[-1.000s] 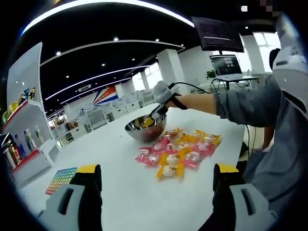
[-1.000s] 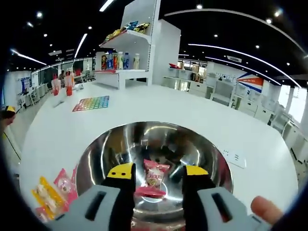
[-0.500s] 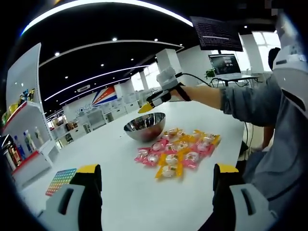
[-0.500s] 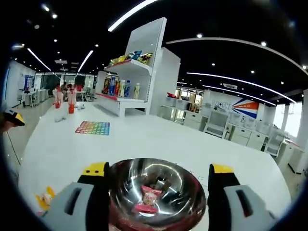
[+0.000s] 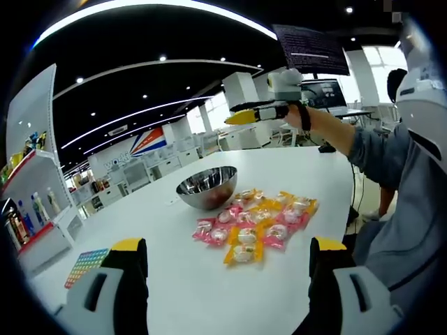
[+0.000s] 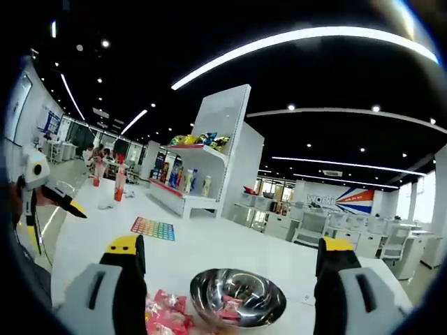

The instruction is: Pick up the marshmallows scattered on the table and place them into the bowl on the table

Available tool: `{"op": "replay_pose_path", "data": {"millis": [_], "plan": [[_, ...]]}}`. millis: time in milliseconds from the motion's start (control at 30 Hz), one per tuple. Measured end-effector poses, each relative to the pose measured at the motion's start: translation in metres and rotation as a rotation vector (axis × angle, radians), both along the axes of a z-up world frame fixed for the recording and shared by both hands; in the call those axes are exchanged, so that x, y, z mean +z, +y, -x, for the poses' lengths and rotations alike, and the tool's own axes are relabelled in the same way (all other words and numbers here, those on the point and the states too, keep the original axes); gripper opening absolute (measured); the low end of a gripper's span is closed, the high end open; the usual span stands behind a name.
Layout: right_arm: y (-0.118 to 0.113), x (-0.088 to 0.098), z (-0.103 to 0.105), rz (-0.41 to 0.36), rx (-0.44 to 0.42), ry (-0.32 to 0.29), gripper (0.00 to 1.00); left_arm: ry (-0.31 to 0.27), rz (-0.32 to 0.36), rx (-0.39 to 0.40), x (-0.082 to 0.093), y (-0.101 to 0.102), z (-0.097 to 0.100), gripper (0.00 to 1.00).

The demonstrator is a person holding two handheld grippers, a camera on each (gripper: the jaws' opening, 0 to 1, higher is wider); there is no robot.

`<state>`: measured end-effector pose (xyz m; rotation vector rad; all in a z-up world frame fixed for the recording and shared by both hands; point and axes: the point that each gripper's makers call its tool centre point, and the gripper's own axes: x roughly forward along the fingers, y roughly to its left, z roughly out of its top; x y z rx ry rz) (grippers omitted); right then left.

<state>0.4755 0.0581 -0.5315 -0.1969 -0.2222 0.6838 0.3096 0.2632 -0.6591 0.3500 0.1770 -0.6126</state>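
A steel bowl (image 5: 207,187) stands on the white table (image 5: 174,293), and several pink and yellow wrapped marshmallows (image 5: 255,223) lie in a heap just beside it. My left gripper (image 5: 228,246) hovers open over the table's near part, short of the heap. A hand holds my right gripper (image 5: 262,112) high above the table, past the bowl. In the right gripper view my right gripper (image 6: 231,244) is wide open and holds nothing. Far below it the bowl (image 6: 237,296) has pink packets (image 6: 227,308) inside. More marshmallows (image 6: 167,317) lie to its left.
A coloured grid mat (image 5: 85,264) lies near the table's far-left edge. Shelves with bottles and snacks (image 6: 202,174) stand behind. A person's grey sleeve (image 5: 391,160) fills the right side. A laptop (image 5: 325,91) sits on another table behind. My left gripper (image 6: 52,199) shows at the left.
My right gripper has risen out of the bowl and gone high above the table, its jaws opening wider. A pink packet stays in the bowl. The left gripper has not moved.
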Motion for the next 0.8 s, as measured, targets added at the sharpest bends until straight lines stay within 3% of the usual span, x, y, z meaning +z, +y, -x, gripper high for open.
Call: {"op": "replay_pose_path", "data": {"millis": [233,467,667,800], "plan": [[-0.029,0.015,0.062,0.038,-0.025,-0.066,0.97,-0.012,0.025,-0.022,0.007,-0.006,-0.006,0.96],[-0.049,0.015,0.121,0.054,-0.053,-0.109,0.97,-0.016,0.026,-0.032,0.007,-0.010,-0.010,0.96],[-0.060,-0.005,0.142,0.048,-0.098,-0.094,0.97,-0.030,0.031,-0.037,0.007,-0.016,-0.013,0.96],[-0.057,-0.033,0.149,0.021,-0.063,-0.051,0.97,-0.029,0.042,-0.047,0.008,-0.019,-0.012,0.96]]}}
